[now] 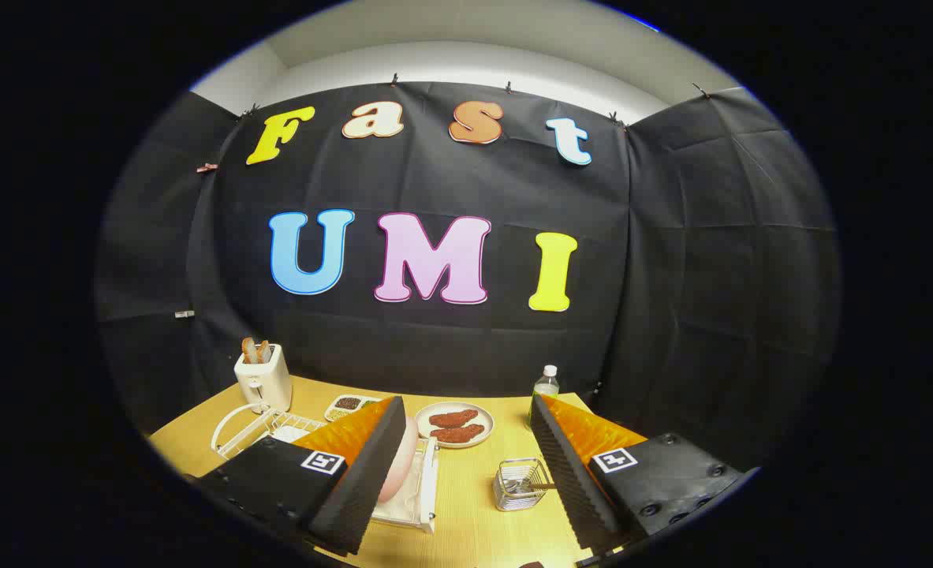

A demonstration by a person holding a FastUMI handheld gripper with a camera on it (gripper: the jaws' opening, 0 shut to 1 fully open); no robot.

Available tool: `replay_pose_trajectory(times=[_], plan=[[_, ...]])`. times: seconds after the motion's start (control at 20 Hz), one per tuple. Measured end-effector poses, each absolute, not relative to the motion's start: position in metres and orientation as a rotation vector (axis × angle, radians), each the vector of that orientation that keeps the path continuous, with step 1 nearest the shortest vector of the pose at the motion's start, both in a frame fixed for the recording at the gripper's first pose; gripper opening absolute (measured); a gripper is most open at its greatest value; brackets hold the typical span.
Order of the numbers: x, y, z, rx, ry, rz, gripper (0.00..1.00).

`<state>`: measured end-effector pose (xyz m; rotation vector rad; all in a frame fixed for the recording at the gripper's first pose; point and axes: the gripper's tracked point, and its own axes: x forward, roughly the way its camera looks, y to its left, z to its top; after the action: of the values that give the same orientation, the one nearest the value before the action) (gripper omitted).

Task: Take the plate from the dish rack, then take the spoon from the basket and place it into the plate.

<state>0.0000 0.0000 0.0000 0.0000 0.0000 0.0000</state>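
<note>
Fingers (403, 418) spread wide — plate (397, 472) in dish rack (423, 493) beside left one, basket (520, 483) between.

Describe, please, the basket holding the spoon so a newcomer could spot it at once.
Start at the wooden table, then find the open gripper. The basket sits between its jaws, nearer the right one. Unlike the white dish rack opposite, it is a small square metal wire cage.

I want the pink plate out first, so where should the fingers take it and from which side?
Grip the pink plate by its upper rim, coming down from above. It stands on edge in the white dish rack, so the top rim appears free, though one finger hides part of it. The gripper is open, nothing between its fingers.
</note>
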Motion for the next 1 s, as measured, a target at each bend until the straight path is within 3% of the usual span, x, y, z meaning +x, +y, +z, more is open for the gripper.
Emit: replay_pose_trajectory(times=[0.65,1.0], plan=[[-0.009,-0.001,-0.008,0.007,0.030,-0.007,0.98],[0.001,0.021,-0.007,-0.025,0.075,0.056,0.98]])
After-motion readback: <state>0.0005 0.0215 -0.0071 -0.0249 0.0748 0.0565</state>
